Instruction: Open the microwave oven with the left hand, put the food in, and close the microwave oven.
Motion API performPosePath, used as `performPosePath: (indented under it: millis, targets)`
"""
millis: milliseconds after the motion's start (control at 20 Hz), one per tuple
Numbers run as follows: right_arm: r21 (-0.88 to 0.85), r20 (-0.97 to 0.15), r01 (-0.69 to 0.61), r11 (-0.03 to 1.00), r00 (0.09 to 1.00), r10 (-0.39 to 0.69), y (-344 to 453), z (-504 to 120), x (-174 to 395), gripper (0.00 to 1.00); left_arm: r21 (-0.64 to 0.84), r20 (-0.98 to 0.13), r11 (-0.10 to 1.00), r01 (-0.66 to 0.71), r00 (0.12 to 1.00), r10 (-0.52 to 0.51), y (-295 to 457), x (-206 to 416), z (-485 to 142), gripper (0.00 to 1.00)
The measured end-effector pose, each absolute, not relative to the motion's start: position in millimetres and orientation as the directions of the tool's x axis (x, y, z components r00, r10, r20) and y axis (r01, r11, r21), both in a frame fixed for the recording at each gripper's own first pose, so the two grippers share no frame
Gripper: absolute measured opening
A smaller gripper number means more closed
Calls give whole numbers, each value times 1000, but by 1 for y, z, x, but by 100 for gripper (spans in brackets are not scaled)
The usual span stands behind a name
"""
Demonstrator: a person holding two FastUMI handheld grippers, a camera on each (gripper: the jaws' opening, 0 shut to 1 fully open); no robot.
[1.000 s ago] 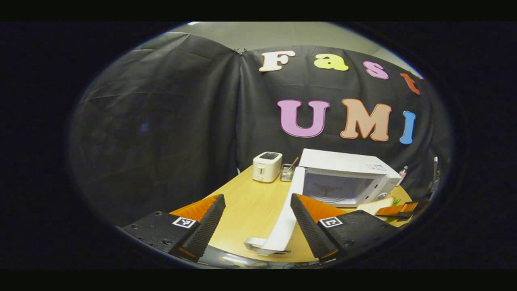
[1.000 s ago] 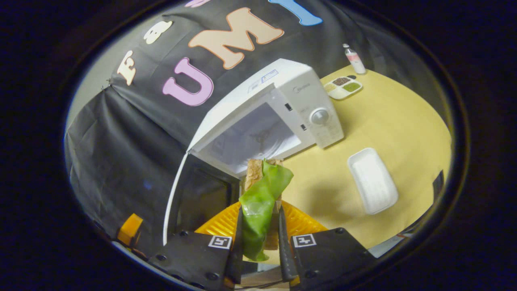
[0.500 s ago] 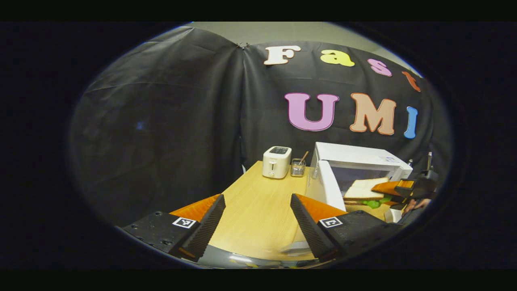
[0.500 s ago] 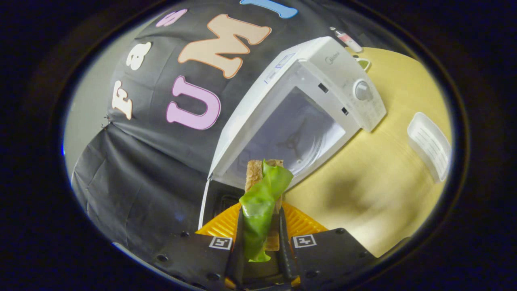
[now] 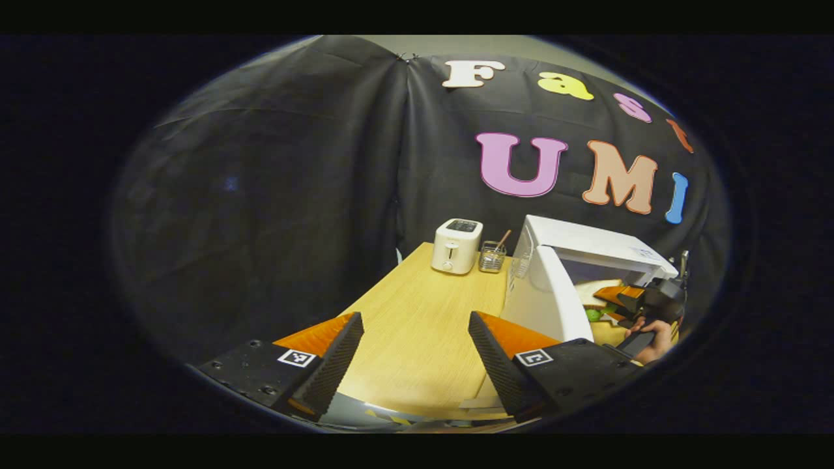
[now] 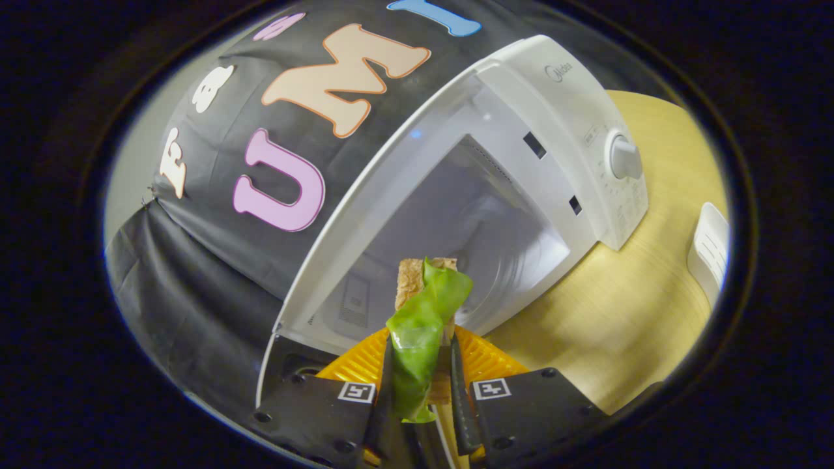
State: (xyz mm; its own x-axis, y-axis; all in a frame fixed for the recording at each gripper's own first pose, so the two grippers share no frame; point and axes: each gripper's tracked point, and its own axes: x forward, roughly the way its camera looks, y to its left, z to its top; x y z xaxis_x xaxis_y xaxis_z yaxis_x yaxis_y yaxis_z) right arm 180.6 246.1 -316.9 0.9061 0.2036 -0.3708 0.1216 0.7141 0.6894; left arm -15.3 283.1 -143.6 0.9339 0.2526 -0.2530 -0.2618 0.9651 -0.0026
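Along the bottom of the left gripper view, the left gripper (image 5: pixel 415 355) hung with its jaws spread wide and nothing between them, above the pale wooden table (image 5: pixel 417 312). Beyond it stood the white box-shaped microwave oven (image 5: pixel 586 251) with its white door (image 5: pixel 546 301) swung out toward the camera. Past the door edge, the right gripper (image 5: pixel 629 301) and the hand (image 5: pixel 653 339) holding it reached at the cavity with the sandwich of pale bread and green lettuce (image 5: pixel 596 301). A small cream toaster (image 5: pixel 456 245) and a little wire basket (image 5: pixel 492 257) sat well apart at the table's far end. From the right gripper view, the jaws of the right gripper (image 6: pixel 420 391) were clenched on the sandwich (image 6: pixel 423 319), which stood on edge at the mouth of the open microwave oven (image 6: pixel 521 176), not yet inside the cavity as far as I could judge. A white oblong tray (image 6: pixel 709 251) lay on the table (image 6: pixel 619 312) beside the oven. The likely troubles: the loose lettuce leaf overhanging the bread could slip out or catch on the lower sill on entry; let go on edge, the sandwich might topple or fall apart; and the door, standing near the left gripper, could be knocked partly closed against the right gripper.
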Motion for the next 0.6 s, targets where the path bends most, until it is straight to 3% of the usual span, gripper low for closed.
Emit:
performPosePath:
  millis: [100,150,250,300,350,400,500,550,600]
  targets:
    - [668,-367,132,732,915,170,243,-324,192,40,14,-253,965,-264,932,258,285,-13,-144,95]
    - [659,-363,136,740,919,154,242,-327,198,32,24,-258,964,-263,931,260,286,-12,-146,96]
    - [660,-339,132,740,931,137,242,-327,209,32,33,-282,965,-262,923,260,288,-15,-154,95]
    - [661,-330,132,739,935,128,243,-327,215,40,29,-293,965,-262,921,259,290,-15,-156,95]
    - [656,-325,133,743,938,119,244,-327,221,40,25,-303,964,-265,917,260,291,-16,-158,95]
    - [650,-320,130,749,940,115,245,-327,226,32,24,-309,963,-269,914,263,294,-16,-159,95]
    - [639,-317,128,759,942,108,247,-329,234,32,19,-326,962,-273,908,264,296,-16,-165,95]
    - [637,-312,128,760,945,102,247,-328,239,40,19,-333,961,-275,905,266,296,-17,-166,95]
    - [634,-304,133,761,949,88,244,-327,245,40,22,-336,960,-279,902,270,297,-18,-167,95]
